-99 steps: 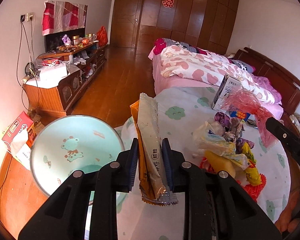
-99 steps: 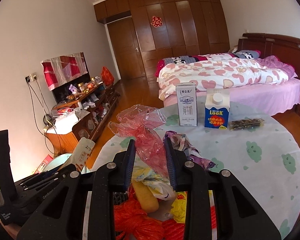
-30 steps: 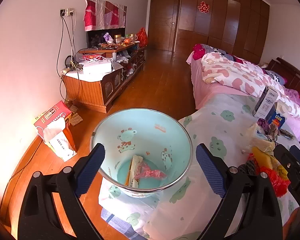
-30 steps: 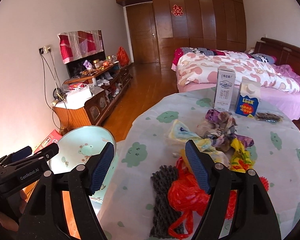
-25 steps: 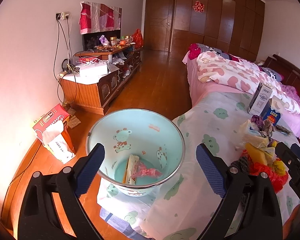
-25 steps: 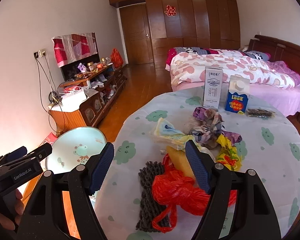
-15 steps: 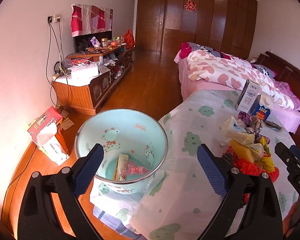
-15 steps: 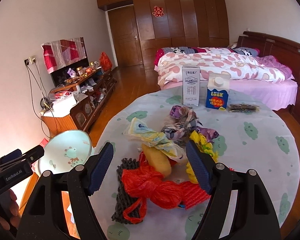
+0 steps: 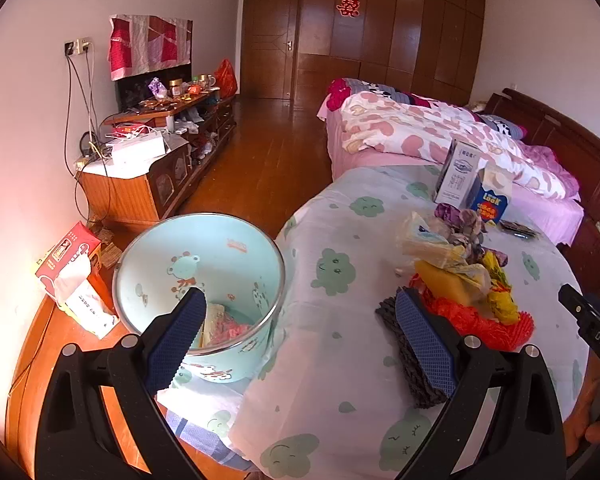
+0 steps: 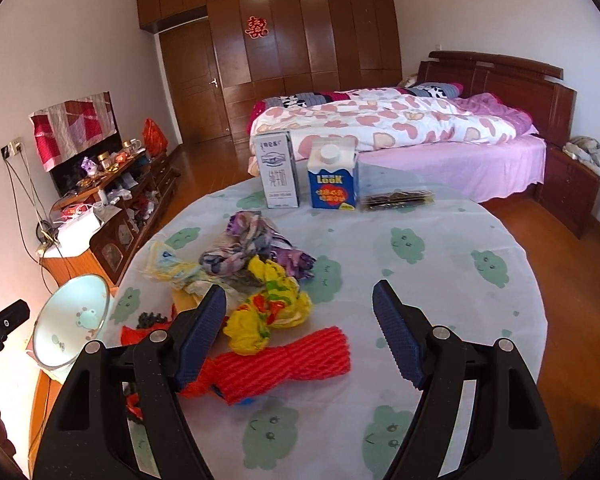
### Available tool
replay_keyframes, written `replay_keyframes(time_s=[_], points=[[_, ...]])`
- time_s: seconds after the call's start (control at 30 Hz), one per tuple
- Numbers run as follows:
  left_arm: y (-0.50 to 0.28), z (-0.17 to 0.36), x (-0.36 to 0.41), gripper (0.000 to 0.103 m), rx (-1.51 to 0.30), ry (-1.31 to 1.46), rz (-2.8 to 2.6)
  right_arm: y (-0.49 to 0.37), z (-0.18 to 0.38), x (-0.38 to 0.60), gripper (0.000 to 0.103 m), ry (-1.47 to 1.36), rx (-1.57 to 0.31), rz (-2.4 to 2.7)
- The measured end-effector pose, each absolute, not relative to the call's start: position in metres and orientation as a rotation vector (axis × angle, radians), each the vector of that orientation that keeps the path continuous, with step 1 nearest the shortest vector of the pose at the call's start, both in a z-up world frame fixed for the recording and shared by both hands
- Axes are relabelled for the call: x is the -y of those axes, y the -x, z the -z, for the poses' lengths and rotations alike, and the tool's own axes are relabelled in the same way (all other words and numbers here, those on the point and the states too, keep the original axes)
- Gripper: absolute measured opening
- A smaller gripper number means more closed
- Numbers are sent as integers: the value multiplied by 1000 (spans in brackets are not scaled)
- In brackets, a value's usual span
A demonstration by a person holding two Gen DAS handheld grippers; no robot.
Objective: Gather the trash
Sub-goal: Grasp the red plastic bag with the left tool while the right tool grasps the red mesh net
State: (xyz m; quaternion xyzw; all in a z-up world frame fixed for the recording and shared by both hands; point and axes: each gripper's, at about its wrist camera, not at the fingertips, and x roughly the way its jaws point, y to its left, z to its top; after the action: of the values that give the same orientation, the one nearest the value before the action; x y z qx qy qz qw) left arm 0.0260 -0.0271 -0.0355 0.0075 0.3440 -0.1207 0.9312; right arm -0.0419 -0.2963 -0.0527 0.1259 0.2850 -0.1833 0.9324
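Left gripper (image 9: 300,330): wide, empty, above desk (image 9: 340,360) edge beside bin (image 9: 204,264). Right gripper (image 10: 300,328): wide, empty, over trash pile (image 10: 260,280) on desk. Wrappers (image 9: 224,322) lying in bin. Two cartons (image 10: 304,176) upright at far edge.

A bed (image 10: 400,128) with a heart-patterned quilt (image 10: 380,120) stands against the far wall, its dark headboard (image 10: 496,80) at the right end. Left of the bed, across the wooden floor (image 9: 268,160), a low cabinet (image 9: 140,184) carries clutter. Beyond the bed, brown wardrobes (image 10: 300,32) bear a red paper emblem (image 10: 257,27). A nightstand (image 10: 568,192) sits right of the bed
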Motion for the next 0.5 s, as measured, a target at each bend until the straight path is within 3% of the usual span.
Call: replay_keyframes(time_s=[0.5], points=[[-25, 58, 88, 93, -748, -47, 391, 51, 84, 326, 75, -337, -656, 354]])
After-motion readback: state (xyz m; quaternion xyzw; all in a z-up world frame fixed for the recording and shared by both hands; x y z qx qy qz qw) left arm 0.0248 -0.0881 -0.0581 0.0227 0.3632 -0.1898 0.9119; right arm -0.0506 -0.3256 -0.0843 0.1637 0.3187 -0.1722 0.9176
